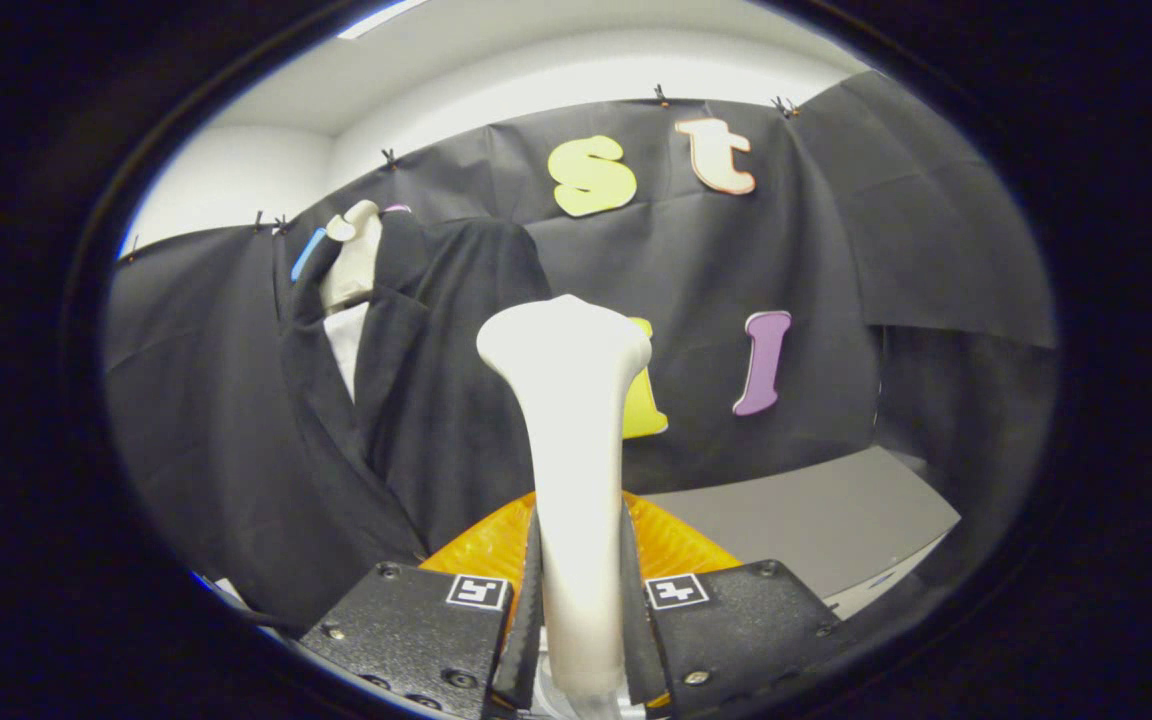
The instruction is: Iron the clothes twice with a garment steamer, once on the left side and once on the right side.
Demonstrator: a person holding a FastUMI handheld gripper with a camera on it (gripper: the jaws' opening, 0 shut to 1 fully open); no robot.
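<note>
A white garment steamer [572,440] stands upright between the fingers, its flared head at the top. My gripper [580,590] is shut on the steamer's handle, both pads pressed to its sides. A dark suit jacket [406,400] hangs on a pale mannequin bust [351,265] to the left of the steamer head and beyond it, with a white shirt front [346,345] showing between the lapels. The steamer head is apart from the jacket's right side, held in front of it.
An orange ribbed object [676,540] lies just behind the fingers, low down. A grey tabletop [816,520] runs off to the right. The black cloth booth wall [836,300] closes the back and right.
</note>
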